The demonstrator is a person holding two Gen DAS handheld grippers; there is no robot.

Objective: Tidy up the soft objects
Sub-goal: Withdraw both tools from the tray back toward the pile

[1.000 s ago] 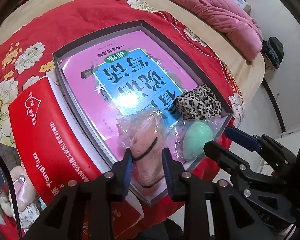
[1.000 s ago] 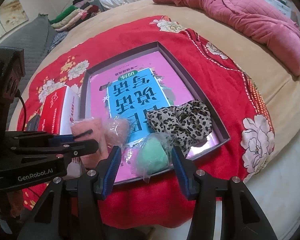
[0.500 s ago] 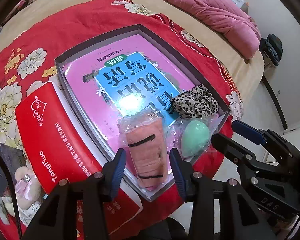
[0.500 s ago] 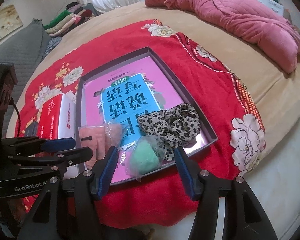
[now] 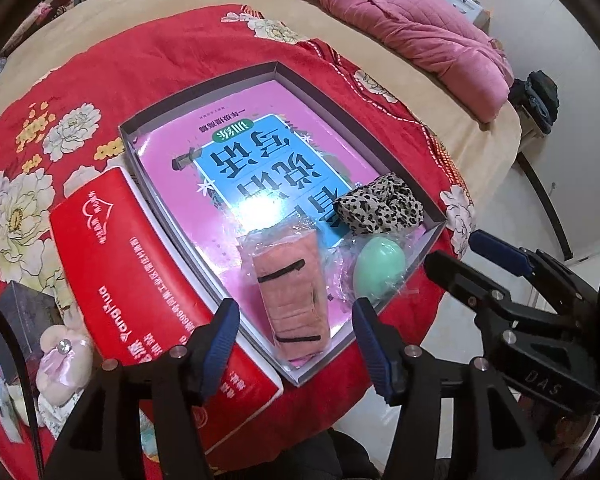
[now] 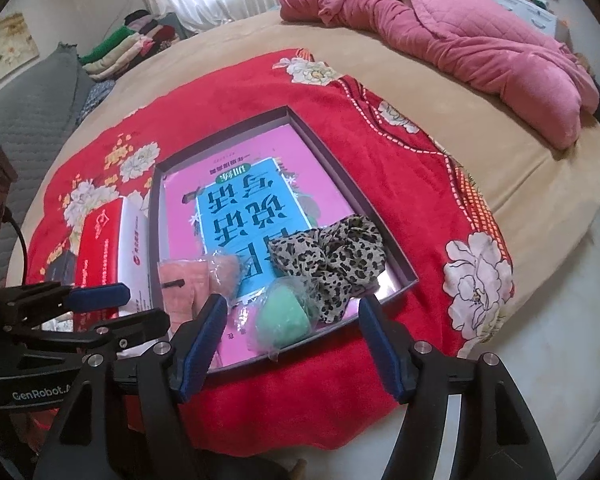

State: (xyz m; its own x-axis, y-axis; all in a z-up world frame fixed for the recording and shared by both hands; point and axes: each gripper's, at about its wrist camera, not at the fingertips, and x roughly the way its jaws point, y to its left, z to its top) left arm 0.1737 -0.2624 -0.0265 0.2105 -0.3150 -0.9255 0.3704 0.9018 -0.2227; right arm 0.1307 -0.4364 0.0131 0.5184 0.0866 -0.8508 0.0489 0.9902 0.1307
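A shallow grey box (image 5: 204, 100) (image 6: 396, 264) holds a pink book, and three soft things lie on its near end. A pink item wrapped in clear plastic (image 5: 294, 292) (image 6: 180, 284) lies flat under my left gripper (image 5: 296, 332), whose jaws are opening and touch nothing. Beside it rests a mint-green egg-shaped sponge in plastic (image 5: 378, 262) (image 6: 282, 318), below my right gripper (image 6: 292, 336), whose jaws are also opening, clear of it. A leopard-print scrunchie (image 5: 382, 204) (image 6: 332, 256) lies just beyond the sponge.
A red carton (image 5: 140, 280) (image 6: 96, 240) lies left of the box on a red flowered blanket (image 5: 100, 64). A small pink bow (image 5: 62, 356) and a dark box (image 5: 24, 316) sit at the near left. A pink quilt (image 6: 460, 40) lies at the back; the bed edge and floor are on the right.
My left gripper let go of the pink wrapped item, which now lies flat in the box, and rose a little. Both grippers' jaws have spread wider.
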